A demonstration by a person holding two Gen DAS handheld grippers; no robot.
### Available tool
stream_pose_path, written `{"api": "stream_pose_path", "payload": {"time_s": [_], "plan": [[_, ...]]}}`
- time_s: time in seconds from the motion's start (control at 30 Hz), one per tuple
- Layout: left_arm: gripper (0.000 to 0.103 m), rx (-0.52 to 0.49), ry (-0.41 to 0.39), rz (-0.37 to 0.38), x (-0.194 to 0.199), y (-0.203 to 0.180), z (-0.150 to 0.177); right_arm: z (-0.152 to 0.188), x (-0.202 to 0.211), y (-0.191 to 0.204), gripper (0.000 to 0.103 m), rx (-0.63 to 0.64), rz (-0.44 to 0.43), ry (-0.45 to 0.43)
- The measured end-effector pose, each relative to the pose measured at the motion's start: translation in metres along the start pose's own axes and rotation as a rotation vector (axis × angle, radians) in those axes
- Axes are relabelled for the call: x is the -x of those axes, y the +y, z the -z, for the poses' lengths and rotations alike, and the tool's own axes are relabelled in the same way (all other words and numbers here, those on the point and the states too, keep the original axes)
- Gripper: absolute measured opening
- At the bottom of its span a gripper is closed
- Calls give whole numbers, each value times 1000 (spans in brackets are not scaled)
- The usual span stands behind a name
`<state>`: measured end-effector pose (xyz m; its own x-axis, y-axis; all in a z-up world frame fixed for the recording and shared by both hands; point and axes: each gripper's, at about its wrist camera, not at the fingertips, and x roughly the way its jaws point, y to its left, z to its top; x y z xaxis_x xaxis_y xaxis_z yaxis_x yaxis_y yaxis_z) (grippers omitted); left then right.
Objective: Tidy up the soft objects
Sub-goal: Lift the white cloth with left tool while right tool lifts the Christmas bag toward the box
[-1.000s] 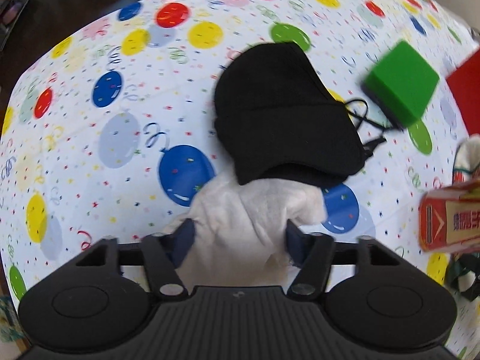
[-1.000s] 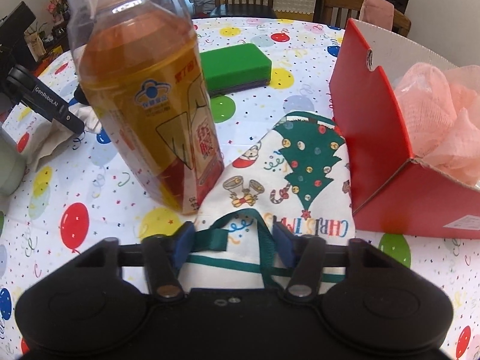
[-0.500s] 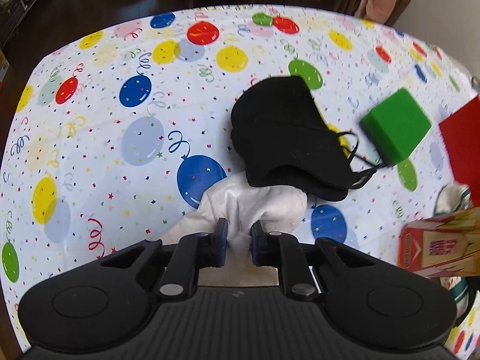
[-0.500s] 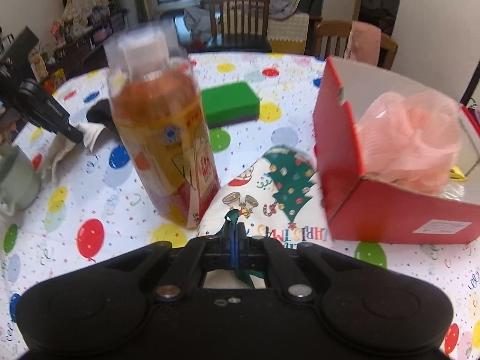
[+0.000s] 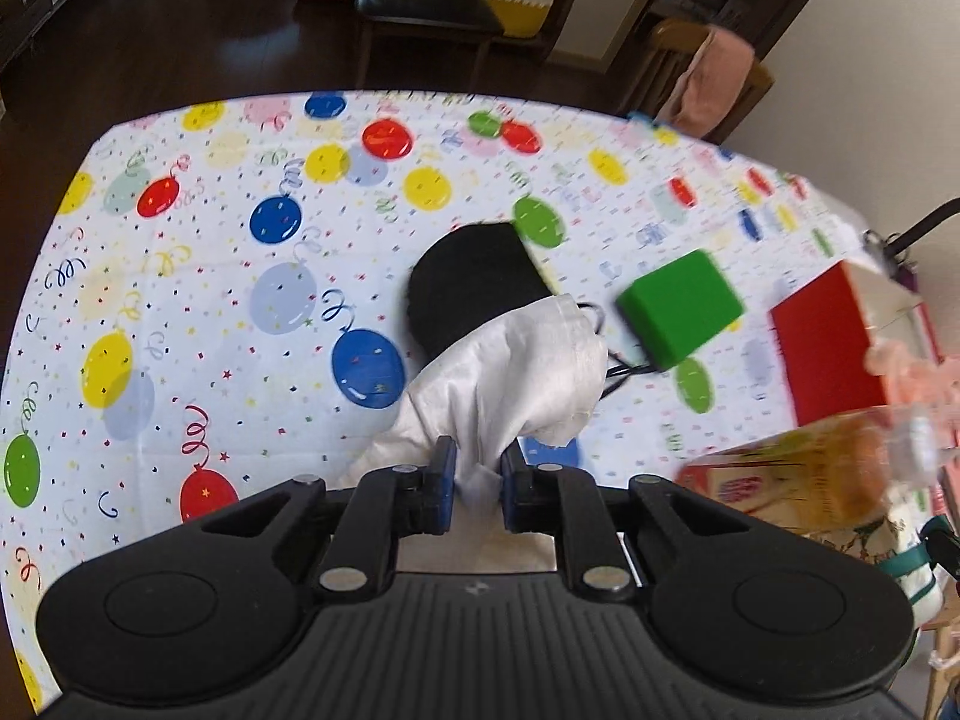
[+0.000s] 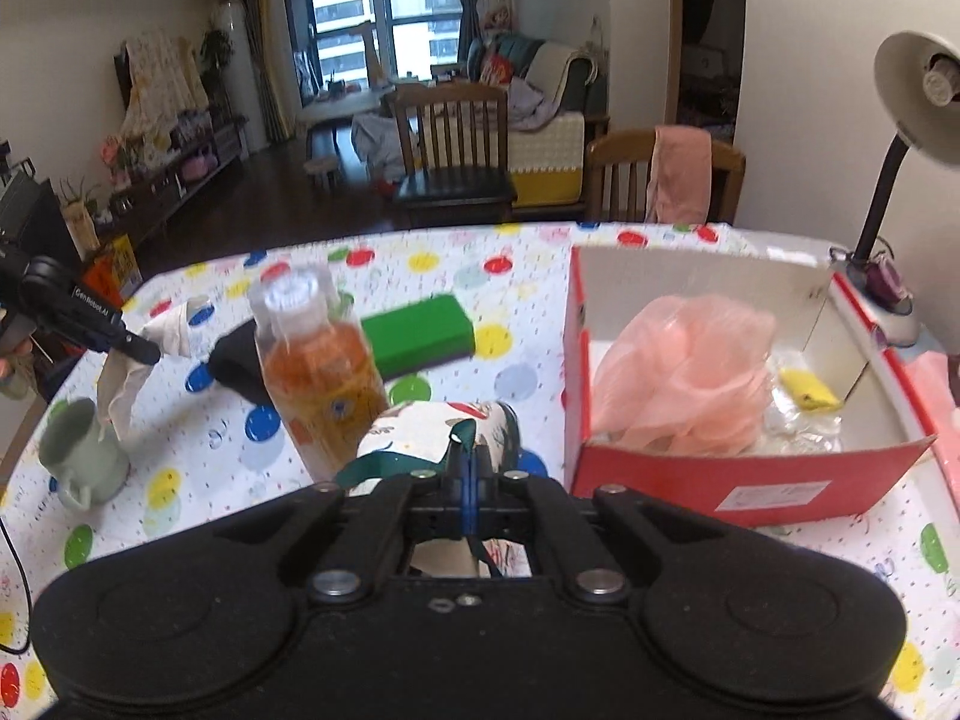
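My left gripper (image 5: 476, 480) is shut on a white cloth (image 5: 516, 372) and holds it lifted above the balloon-print table; the cloth also hangs from it in the right wrist view (image 6: 129, 372). A black hat (image 5: 468, 288) lies on the table behind the cloth. My right gripper (image 6: 470, 480) is shut on the green handle of a Christmas-print cloth bag (image 6: 432, 432), raised off the table. A red box (image 6: 720, 468) at the right holds a pink mesh sponge (image 6: 684, 372).
A green sponge (image 6: 420, 336) lies mid-table. An orange drink bottle (image 6: 318, 372) stands just left of the bag. A pale green mug (image 6: 78, 456) is at the left edge. A desk lamp (image 6: 900, 138) stands behind the box. Chairs (image 6: 450, 156) line the far side.
Both grippers closed, the left on the white cloth and the right on the bag handle, and both have lifted their items up off the table.
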<state>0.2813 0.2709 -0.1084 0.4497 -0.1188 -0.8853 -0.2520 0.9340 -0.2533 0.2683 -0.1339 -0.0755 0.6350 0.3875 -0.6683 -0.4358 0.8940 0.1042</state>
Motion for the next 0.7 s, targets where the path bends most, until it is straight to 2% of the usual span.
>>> {"api": "stream_pose_path", "payload": {"time_s": [0.33, 0.7], "plan": [[14, -3, -101, 87, 66, -39, 9, -22, 47, -13, 0, 16, -40, -113], [14, -73, -174, 186, 116, -125, 13, -63, 90, -54, 0, 62, -28, -246]]}}
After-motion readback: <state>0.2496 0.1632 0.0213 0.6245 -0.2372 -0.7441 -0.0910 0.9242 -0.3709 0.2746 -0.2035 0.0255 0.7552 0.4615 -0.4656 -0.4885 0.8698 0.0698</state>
